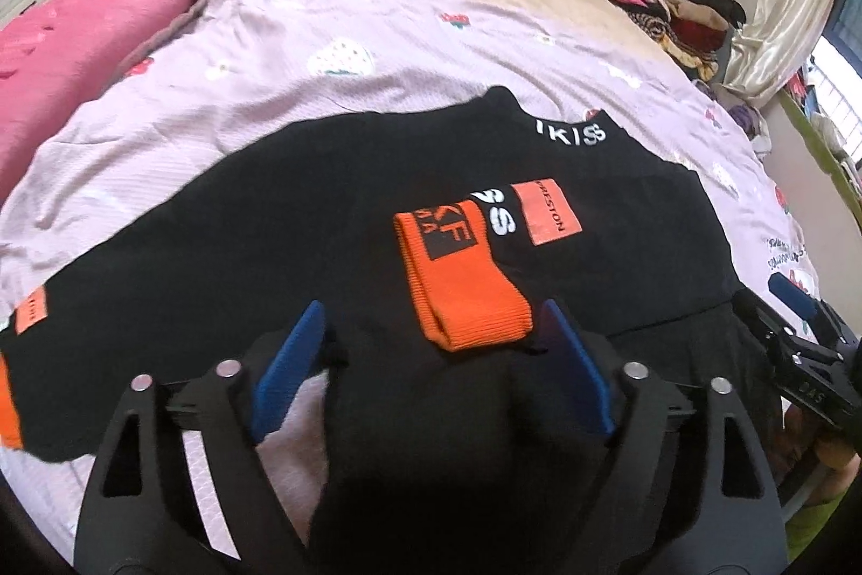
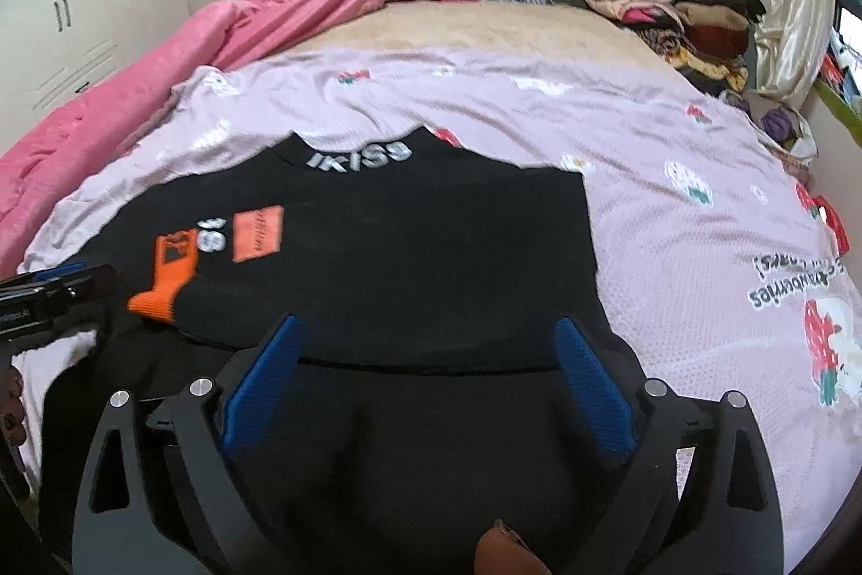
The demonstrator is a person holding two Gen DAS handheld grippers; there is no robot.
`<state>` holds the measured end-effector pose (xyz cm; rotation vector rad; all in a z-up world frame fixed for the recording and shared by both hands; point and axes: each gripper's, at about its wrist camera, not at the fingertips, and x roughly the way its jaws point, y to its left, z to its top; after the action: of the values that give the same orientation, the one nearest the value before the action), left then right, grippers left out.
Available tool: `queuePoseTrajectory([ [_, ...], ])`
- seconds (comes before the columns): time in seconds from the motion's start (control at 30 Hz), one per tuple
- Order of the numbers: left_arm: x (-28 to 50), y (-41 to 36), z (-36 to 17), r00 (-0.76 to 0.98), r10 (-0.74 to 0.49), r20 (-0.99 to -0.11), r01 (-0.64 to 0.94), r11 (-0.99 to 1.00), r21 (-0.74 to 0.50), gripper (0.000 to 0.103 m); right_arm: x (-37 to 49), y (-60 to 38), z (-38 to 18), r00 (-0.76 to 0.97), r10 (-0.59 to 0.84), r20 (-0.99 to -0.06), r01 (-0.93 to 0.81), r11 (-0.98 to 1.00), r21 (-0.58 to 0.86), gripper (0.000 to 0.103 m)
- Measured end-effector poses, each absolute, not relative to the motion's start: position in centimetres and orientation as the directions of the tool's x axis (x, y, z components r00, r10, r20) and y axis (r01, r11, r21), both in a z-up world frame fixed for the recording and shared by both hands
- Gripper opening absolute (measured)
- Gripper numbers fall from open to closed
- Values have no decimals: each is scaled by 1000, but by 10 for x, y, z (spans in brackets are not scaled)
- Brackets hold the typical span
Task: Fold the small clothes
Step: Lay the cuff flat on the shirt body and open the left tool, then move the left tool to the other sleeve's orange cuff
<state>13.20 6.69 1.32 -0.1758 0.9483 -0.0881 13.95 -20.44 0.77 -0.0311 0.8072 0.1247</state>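
I see the black knit top w/ white lettering at the neck (image 1: 334, 219) lying flat on the lilac strawberry-print bed sheet (image 1: 377, 52), one orange ribbed cuff (image 1: 458, 273) folded in over its chest beside an orange patch (image 1: 547, 214). My left claw (image 1: 431, 348) is spread, blue pads (image 1: 288, 370) either side of bunched black hem fabric, not pinching. My right claw (image 2: 431, 359) is spread too, over the hem on the other side. Pink blanket (image 2: 178, 52) sits along the bed's far-left edge.
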Motion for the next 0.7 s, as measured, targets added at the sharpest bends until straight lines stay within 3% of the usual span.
queuePoseTrajectory([
  [0.2,116,81,27,619,-114,-777,-29,985,-167,92,130,-182,26,710,135,-691,-172,985,17,97],
  [0.7,78,120,39,662,-30,-749,-102,986,-130,93,113,-129,48,727,197,-658,-273,962,-14,97],
])
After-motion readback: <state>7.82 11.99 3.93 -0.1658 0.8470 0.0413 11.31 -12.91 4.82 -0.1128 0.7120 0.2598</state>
